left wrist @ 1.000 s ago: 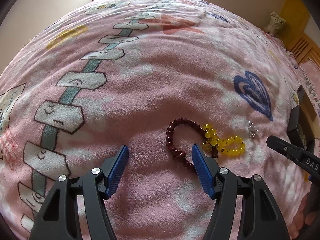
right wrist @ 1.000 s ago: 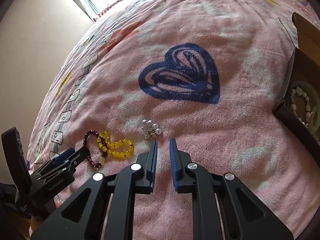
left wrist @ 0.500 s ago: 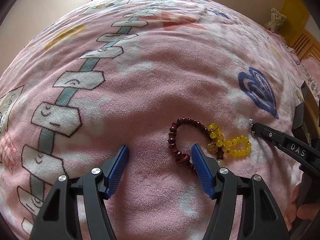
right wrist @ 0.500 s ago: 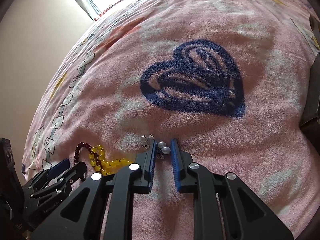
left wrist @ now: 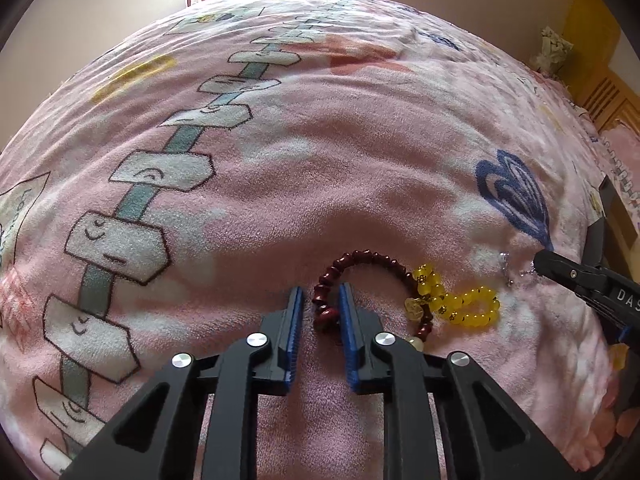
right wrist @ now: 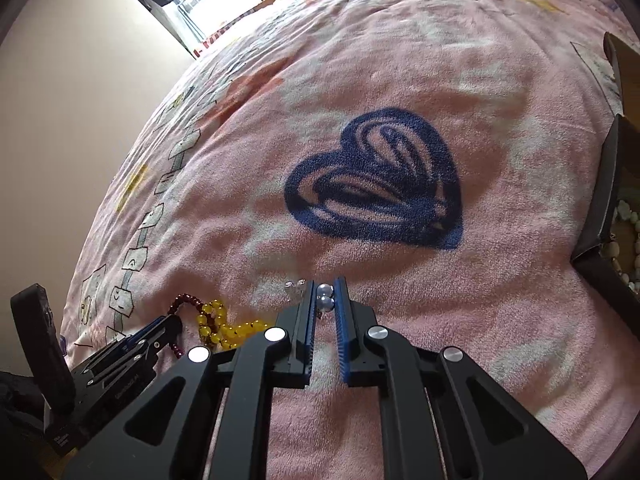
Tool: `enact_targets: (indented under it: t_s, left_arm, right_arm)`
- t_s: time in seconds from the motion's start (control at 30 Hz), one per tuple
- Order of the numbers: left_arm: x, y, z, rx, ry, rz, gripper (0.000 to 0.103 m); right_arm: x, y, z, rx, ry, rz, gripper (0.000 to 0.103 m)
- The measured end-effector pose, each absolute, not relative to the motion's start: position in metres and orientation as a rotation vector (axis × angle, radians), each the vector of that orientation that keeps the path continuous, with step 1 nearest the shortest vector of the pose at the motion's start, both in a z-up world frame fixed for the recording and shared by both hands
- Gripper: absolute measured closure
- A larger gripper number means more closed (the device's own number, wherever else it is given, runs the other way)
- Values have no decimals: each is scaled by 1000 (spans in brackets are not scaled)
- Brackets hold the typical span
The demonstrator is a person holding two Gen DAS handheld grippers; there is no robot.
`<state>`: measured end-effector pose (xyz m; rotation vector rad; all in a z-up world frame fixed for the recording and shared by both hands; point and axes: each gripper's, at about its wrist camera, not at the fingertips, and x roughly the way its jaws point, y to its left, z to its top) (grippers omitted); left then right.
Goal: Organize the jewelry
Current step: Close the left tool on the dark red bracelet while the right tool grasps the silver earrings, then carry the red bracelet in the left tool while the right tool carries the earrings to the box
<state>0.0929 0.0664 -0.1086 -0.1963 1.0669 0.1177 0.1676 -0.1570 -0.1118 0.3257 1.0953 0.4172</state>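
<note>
A dark red bead bracelet (left wrist: 362, 259) lies on the pink blanket, tangled with a yellow bead bracelet (left wrist: 466, 307). My left gripper (left wrist: 319, 299) is shut on the near side of the red bracelet. A small silver and pearl piece (right wrist: 325, 297) lies near the blue heart print. My right gripper (right wrist: 323, 295) is shut on its pearls, low on the blanket; its silver part (right wrist: 295, 290) sticks out to the left. The right gripper also shows in the left wrist view (left wrist: 538, 264), and the left gripper in the right wrist view (right wrist: 172, 322).
A dark open box (right wrist: 600, 208) with pale beads inside stands at the right edge. A blue heart print (right wrist: 376, 184) marks the blanket ahead. A wall runs along the left of the bed, a wooden headboard (left wrist: 608, 96) at the far right.
My left gripper has closed from wide open onto the red bracelet. My right gripper has moved forward and down, and its jaws now hold the pearl piece.
</note>
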Motion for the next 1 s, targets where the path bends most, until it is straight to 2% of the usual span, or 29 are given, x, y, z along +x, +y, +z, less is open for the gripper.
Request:
enact_targets:
  t_s: [1.0]
  left_arm:
    - [64,10,-15,-147,883,34,89]
  right_arm:
    - [123,-214,-28,351,962,431,93]
